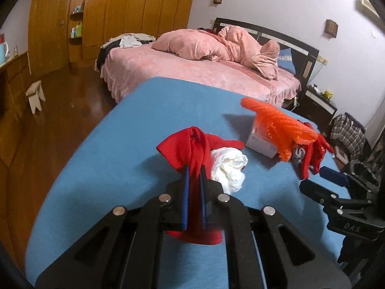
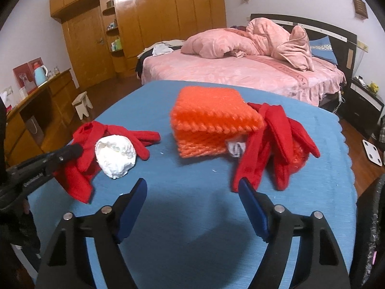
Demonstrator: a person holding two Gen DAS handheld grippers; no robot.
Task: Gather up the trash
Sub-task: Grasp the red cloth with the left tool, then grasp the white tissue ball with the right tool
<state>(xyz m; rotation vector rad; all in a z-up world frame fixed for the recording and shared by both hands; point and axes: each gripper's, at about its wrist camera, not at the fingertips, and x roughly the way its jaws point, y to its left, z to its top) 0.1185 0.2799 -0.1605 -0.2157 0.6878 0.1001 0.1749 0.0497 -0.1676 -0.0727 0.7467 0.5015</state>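
while the left gripper is clenched on a red fleece glove on the blue cloth-covered table, a crumpled white paper ball lies touching that glove; the right gripper stands released, nothing between its jaws, near an orange foam-net block.

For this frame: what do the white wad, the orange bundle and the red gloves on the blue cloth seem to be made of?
White wad: probably crumpled tissue or thin paper; matte, with irregular creases.
Orange bundle: apparently foam netting, folded in layers; slightly glossy ribbed mesh texture.
Red gloves: soft fabric, perhaps fleece or knit; matte, limp fingers. The left tongs are shut on the second red glove.
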